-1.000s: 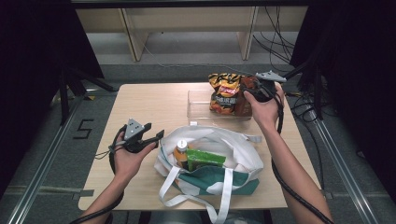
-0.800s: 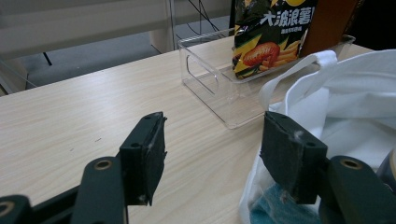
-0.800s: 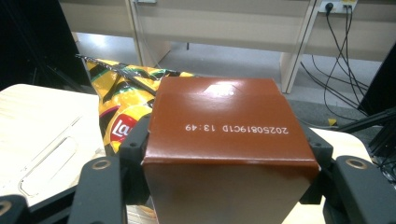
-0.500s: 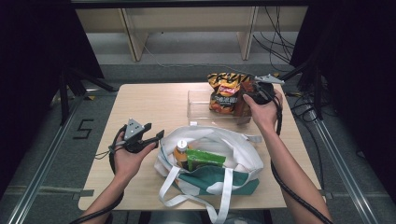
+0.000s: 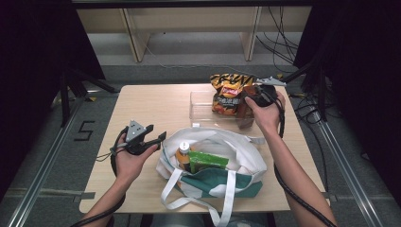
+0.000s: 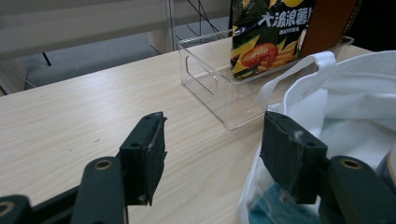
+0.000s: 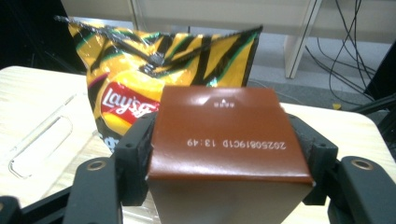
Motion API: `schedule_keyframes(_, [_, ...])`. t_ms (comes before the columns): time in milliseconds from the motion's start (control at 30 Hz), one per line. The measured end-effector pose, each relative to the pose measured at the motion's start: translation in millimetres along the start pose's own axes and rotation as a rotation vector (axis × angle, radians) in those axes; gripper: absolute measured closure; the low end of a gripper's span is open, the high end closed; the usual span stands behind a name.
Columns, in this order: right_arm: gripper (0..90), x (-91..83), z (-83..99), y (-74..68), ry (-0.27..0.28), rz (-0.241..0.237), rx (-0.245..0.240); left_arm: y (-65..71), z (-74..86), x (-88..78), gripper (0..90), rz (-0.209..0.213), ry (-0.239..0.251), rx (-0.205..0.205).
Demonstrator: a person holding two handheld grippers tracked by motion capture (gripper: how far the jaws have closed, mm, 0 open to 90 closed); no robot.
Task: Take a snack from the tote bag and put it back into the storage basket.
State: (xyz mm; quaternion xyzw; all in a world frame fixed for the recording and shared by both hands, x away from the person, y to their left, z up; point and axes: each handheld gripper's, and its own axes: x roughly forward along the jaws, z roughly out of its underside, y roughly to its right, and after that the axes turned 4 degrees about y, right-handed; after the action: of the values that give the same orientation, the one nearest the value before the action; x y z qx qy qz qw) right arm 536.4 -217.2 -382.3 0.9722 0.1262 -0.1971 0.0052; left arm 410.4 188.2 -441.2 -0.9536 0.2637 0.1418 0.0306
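A brown carton point(image 7: 224, 116) stands upright at the right end of a clear plastic bin point(image 5: 201, 111) on the table's far side. My right gripper point(image 7: 224, 156) has its jaws on both sides of the carton. They have just been opening, but the pads still lie against the carton with no gap showing. A yellow and black chips bag point(image 5: 227, 94) stands in the bin just behind the carton point(image 5: 244, 113). My left gripper point(image 5: 158, 137) hangs open and empty near the left rim of a white and green tote bag point(image 5: 222, 182). Its jaws point(image 6: 212, 149) point toward the bin point(image 6: 205, 79).
The tote bag lies open at the table's front and holds an orange bottle point(image 5: 183, 153) and a green box point(image 5: 208, 161); its white straps spill over the front edge. Bare wood point(image 5: 151, 104) lies left of the bin. Cables trail off the table's right side.
The right hand has shifted slightly with the carton at the bin's right end. The left hand and the tote bag stay as they were.
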Motion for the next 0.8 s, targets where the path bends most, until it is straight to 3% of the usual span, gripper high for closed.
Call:
schedule_keyframes(33, [34.3, -1.5, -1.3, -1.8, -0.001, 0.008, 0.021, -0.1, 0.0, -0.1, 39.5, 0.0, 0.001, 0.001])
schedule_keyframes(67, [33.9, -1.2, -2.5, 2.7, 0.011, -0.007, -0.036, 0.1, 0.1, 0.0, 39.5, -0.001, 0.0, -0.002])
schedule_keyframes(100, [33.3, -3.7, -2.6, -0.4, 0.001, 0.003, 0.013, 0.1, 0.2, -0.1, 39.5, -0.001, -0.001, 0.0])
schedule_keyframes(200, [32.3, -6.3, -2.0, 2.1, 0.012, 0.003, 0.001, 0.2, -0.1, -0.5, 39.5, 0.001, -0.002, 0.008])
schedule_keyframes(300, [31.9, -11.6, -0.5, 1.8, 0.008, -0.002, 0.034, 0.2, -0.1, -0.6, 39.5, 0.001, -0.002, 0.007])
schedule_keyframes(367, [31.1, -15.4, 0.3, 3.9, 0.004, -0.009, 0.015, 0.6, 0.1, -0.5, 39.5, -0.001, -0.002, 0.006])
schedule_keyframes(533, [30.9, -28.0, 1.1, 2.8, 0.015, -0.013, 0.029, 0.9, 0.4, -1.3, 39.5, -0.002, 0.001, 0.006])
schedule_keyframes(800, [31.7, -50.0, 4.5, 3.9, 0.002, -0.05, 0.047, 0.4, 1.5, -2.5, 39.6, -0.001, 0.002, 0.004])
